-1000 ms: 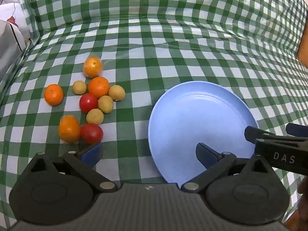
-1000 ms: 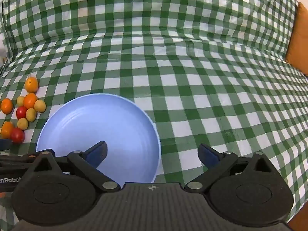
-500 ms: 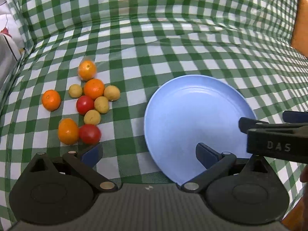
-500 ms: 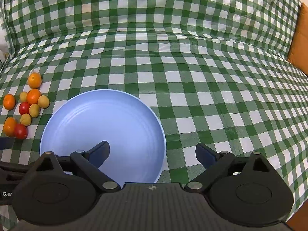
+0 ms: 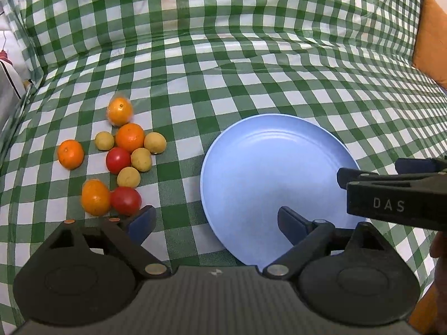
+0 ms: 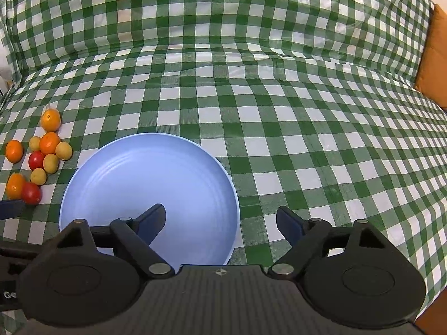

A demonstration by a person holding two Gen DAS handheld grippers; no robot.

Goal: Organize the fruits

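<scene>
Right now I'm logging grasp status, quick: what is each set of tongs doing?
Left tongs: open, just been closing slightly, nothing between them.
Right tongs: open, just been closing, nothing held.

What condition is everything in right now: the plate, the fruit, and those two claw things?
blue plate: empty, flat on the cloth.
oranges: four, loose on the cloth, left of the plate.
red tomatoes: two, in the same cluster.
yellow fruits: four, in the same cluster.
left gripper: open, holding nothing, jaws just closing slightly.
right gripper: open, holding nothing, jaws just closing slightly.
</scene>
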